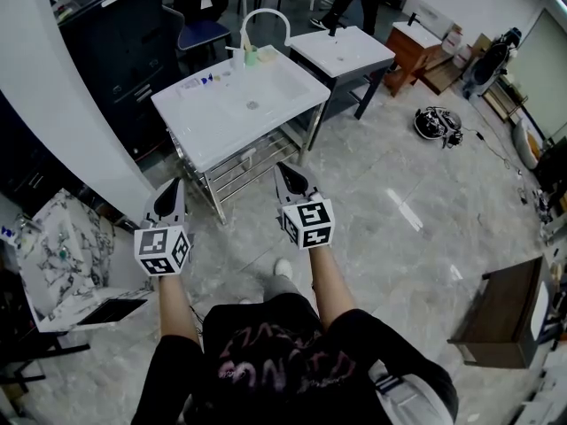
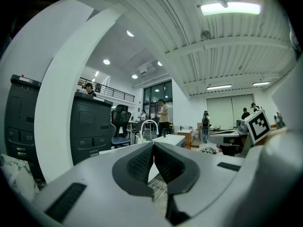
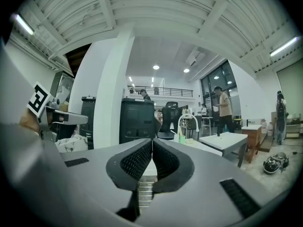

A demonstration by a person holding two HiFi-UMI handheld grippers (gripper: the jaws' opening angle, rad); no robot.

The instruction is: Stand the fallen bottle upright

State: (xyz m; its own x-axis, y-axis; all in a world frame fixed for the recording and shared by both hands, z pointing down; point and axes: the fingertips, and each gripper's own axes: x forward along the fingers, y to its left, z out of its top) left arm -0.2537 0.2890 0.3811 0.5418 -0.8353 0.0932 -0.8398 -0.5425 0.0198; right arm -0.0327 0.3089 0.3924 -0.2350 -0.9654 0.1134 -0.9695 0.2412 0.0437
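- The left tool [image 1: 169, 200] and the right tool [image 1: 293, 181] were both closed on nothing. In the left gripper view the ribbed pads [image 2: 141, 164] met with no gap, and the right tool's did the same.
- Both tools hung well short of the white arched tap [image 1: 263, 12] and the white rectangular washbasin surface [image 1: 199, 135] that carried it.
- Arriving with the jaws together would likely nudge the bottle rather than take it. From the rim it could roll into the bowl or off the edge.
- A wide reach could topple the small green upright container [image 1: 251, 57], which stood just beside the tap.
- The small pale bottle with blue markings [image 1: 205, 80] lay on the rim left of the tap, apparently on its side. It was too small to make out its cap, its fill or which way its neck pointed.
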